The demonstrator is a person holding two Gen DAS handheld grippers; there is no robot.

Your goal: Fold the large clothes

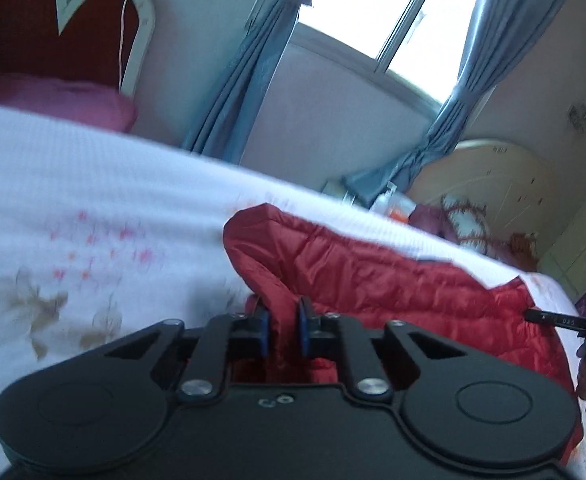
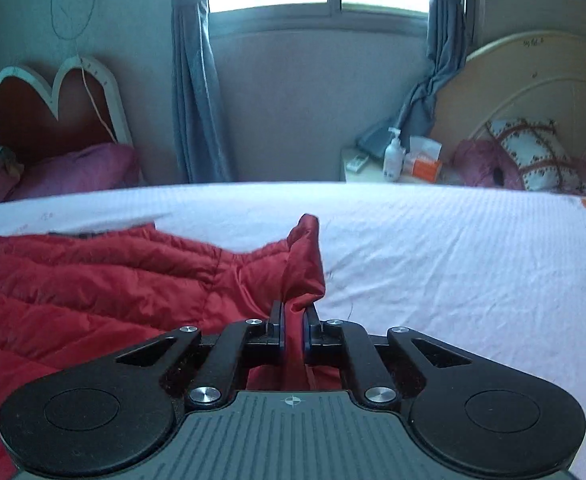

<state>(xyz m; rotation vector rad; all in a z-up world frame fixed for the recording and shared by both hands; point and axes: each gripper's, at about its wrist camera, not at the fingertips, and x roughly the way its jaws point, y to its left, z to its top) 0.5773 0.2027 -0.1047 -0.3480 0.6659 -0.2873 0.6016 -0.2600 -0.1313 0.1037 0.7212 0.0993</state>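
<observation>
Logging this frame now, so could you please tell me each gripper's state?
Left gripper: shut on the jacket.
Right gripper: shut on the jacket.

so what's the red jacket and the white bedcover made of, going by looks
Red quilted jacket: looks like thin synthetic shell, nylon or polyester, lightly padded; it has a satin sheen, stitched channels and fine crinkles. White floral bedcover: likely matte woven cotton or a blend, with fine ribbed texture and printed flowers.

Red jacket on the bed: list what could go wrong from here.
1. The right claw pinches only a narrow bunched bit of the red jacket; it may slip out when lifted.
2. The left claw also grips a thin fold, so the slick quilted fabric could slide free.
3. The jacket's bulk drags on the white bedsheet, skewing the fold.
</observation>
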